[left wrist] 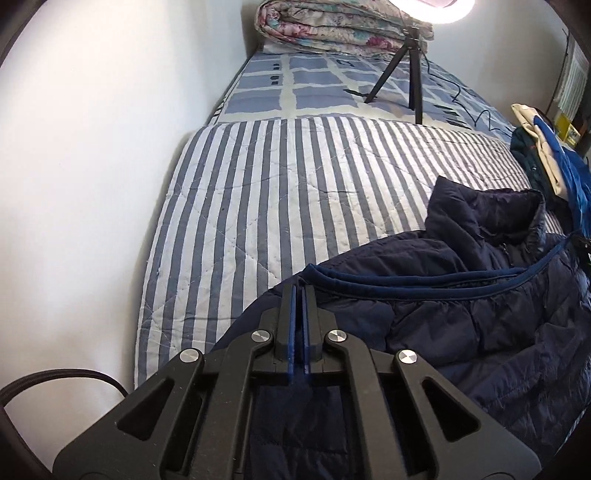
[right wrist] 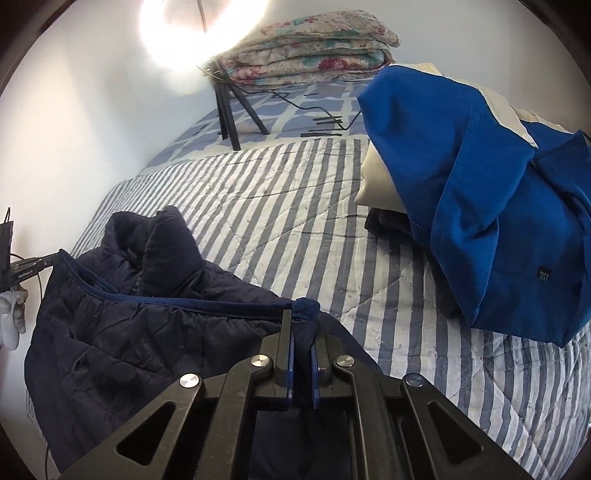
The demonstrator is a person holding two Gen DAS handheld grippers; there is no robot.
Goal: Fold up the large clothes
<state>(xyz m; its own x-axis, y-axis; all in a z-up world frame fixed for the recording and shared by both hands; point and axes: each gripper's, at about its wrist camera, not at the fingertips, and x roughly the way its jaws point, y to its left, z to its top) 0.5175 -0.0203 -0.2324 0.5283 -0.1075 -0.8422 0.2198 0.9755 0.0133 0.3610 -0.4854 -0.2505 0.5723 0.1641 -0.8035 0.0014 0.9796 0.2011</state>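
Observation:
A dark navy quilted jacket lies on the striped bed cover, collar up and a blue trim running along its edge. In the left wrist view my left gripper is shut, its tips pinching the trim at the jacket's left corner. The right wrist view shows the same jacket, with my right gripper shut on the trim's other corner, fabric bunched between the pads. At that view's far left the left gripper holds the jacket's far corner lifted, and a white-gloved hand shows below it.
A blue-and-white striped quilt covers the bed, which lies against a white wall. A black tripod with a ring light and a cable stands farther up. A folded floral quilt lies beyond. Bright blue and cream clothes are piled at the right.

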